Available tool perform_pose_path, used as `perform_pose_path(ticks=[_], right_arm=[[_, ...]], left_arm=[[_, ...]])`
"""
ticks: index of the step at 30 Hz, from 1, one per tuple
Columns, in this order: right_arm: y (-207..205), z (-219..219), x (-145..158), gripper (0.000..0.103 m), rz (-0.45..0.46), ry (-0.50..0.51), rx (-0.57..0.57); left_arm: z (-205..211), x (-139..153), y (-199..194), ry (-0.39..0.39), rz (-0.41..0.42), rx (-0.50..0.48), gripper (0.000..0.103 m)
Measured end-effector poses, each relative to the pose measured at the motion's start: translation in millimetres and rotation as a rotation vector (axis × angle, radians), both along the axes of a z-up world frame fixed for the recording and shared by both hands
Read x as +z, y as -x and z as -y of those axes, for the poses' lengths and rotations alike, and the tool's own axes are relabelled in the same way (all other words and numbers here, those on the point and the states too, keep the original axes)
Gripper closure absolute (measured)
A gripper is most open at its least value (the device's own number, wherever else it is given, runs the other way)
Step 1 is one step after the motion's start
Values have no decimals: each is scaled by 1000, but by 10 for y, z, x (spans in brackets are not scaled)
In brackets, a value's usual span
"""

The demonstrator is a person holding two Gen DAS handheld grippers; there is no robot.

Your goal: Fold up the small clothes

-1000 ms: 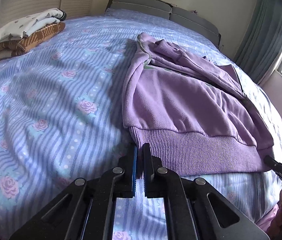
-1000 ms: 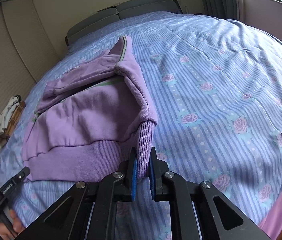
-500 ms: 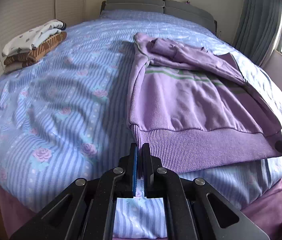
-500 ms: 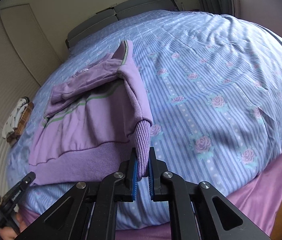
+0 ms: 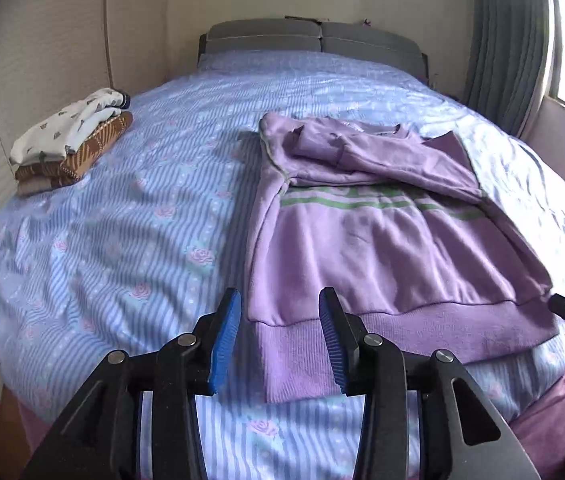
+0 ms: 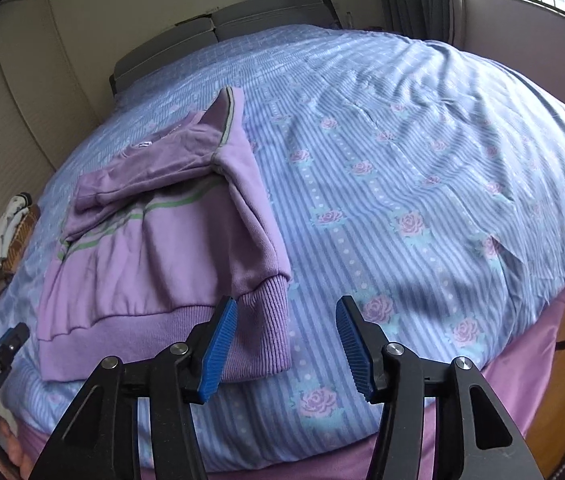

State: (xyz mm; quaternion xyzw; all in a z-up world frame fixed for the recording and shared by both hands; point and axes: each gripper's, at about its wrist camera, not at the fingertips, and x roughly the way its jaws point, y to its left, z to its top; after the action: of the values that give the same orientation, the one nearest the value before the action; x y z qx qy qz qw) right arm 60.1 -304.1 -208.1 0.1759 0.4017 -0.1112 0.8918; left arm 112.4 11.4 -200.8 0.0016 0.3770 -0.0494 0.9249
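Now both grippers' fingers [image 5: 224, 340] have just opened, apparently clear of the purple sweatshirt [image 5: 382, 256].

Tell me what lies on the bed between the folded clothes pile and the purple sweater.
Nothing: between the pile and the purple sweater only bare striped rose-print bedsheet shows, clearest in the left wrist view.

One purple sweatshirt [image 5: 382, 248] is lying on one bed [image 5: 154, 216], and one stack of folded clothes [image 5: 70, 148] is sitting near the bed's far left edge. Two grippers are showing, the left gripper [image 5: 278, 336] and the right gripper [image 6: 286, 344].
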Motion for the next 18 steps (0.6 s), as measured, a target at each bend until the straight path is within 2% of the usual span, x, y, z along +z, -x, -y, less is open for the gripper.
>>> perform_pose_path(ticks=[3,7,12,13,15,18], right_arm=[[-9,18,-85,50,-26,-60,10],[13,-9,-152,50,-34,-93,20],[29,-84,-136,51,-21,-70,42],[26,-100,-144,54,-22,-70,49],[6,-100,-175,76,-32,-92,68],[-17,-86,-252,81,-64,-131,75]], left_arm=[[-134,-151,-80,23,-85,39,63],[-192,-340,-36,61,-139,31,63],[-109,-435,-29,52,-147,9,63],[-102,-457,-31,56,-157,9,63],[-88,-473,-17,45,-174,12,63],[-73,-465,12,0,-183,23,59]])
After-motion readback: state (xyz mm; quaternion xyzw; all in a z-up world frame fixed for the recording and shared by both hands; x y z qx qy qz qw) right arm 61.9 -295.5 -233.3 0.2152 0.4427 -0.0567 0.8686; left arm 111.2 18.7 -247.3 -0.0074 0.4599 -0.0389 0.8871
